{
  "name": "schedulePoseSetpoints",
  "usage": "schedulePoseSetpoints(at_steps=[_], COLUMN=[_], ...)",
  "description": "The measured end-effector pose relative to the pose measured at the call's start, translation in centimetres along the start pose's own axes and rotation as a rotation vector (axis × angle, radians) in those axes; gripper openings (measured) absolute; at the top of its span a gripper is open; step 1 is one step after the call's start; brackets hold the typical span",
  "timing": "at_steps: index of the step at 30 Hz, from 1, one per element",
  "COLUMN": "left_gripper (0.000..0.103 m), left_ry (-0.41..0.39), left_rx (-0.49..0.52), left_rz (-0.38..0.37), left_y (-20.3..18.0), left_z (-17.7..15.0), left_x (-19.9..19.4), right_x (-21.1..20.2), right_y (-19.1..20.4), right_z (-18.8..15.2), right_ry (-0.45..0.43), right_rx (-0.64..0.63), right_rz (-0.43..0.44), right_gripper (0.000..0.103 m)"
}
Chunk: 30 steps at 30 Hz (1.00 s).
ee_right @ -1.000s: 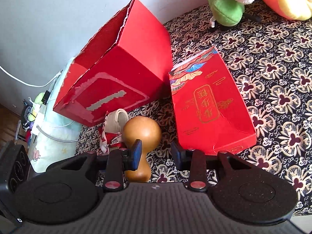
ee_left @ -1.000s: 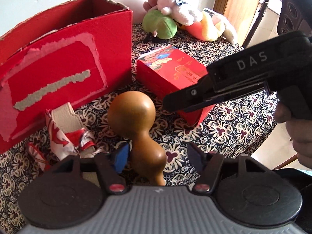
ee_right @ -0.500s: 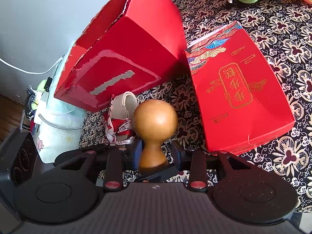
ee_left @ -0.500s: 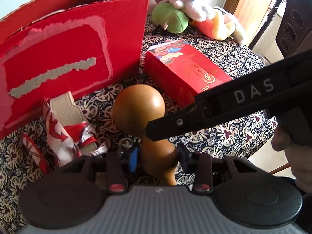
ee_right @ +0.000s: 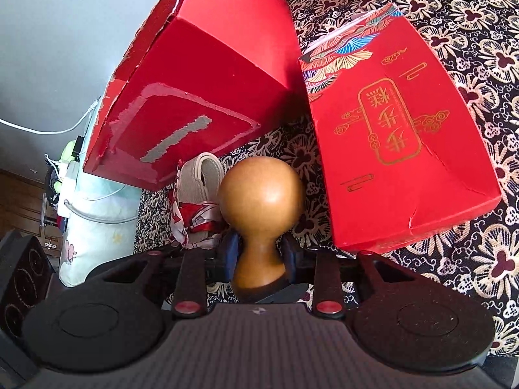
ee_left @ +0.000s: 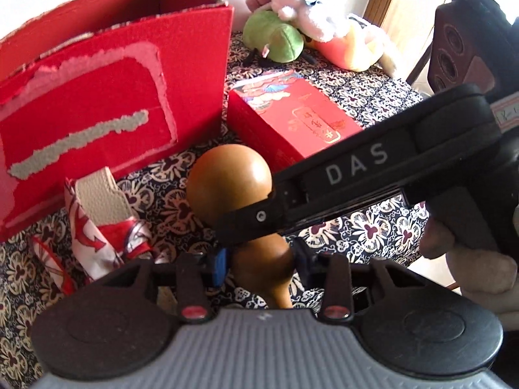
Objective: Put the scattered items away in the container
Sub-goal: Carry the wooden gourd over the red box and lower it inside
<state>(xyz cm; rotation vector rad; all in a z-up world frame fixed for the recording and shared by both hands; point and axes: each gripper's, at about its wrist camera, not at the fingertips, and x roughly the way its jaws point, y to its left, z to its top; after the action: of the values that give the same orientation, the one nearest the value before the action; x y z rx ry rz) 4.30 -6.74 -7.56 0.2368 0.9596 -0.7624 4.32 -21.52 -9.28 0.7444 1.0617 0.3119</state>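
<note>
Gourd (ee_left: 228,180), brown and glossy, sits right between both my tools on the patterned tablecloth (ee_left: 373,227), just in front of the big red container (ee_left: 113,103). My left gripper (ee_left: 259,264) is pinching the smaller lower bulb, pads pressed on either side of it. My right gripper (ee_right: 259,254) has the narrow waist between its fingers and the jaws are closing, pads touching the sides as far as I can see. In the left view the right tool's black body reaches across in front of the gourd, with a hand (ee_left: 470,269) on its grip. A red-and-white scarf bundle (ee_left: 103,227) lies just left of the gourd, a decorated red box (ee_right: 399,136) to its right, and plush toys (ee_left: 308,32) wait at the far edge.
</note>
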Motion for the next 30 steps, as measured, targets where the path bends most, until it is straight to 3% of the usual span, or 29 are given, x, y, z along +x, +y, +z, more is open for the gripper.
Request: schedulePoseSetpoints(at_steps=[12,21,25,30], left_gripper=[0.040,0.040,0.040,0.040], left_ry=[-0.166,-0.310,-0.314,-0.235], left_rx=[0.086,0.155,0.132,0.067], left_rz=[0.032,0.121,0.143,0.149], left_y=[-1.2,1.3,4.6,9.8], left_z=[2.9,9.1,12.0,14.3], left_x=[-7.0,-11.2,-11.1,-8.5], right_x=[-5.9,-7.7,-6.2,-1.8], right_y=[4.3,9.6,11.4,11.9], right_z=[1.6,7.4,10.7,14.5], right_ry=[-0.097,-0.204,-0.229,-0.169], right_rx=[-0.096,-0.219,-0.247,-0.215], right_rz=[0.102,0.153,0.155,0.135], right_gripper=[0.031,0.031,0.031,0.031])
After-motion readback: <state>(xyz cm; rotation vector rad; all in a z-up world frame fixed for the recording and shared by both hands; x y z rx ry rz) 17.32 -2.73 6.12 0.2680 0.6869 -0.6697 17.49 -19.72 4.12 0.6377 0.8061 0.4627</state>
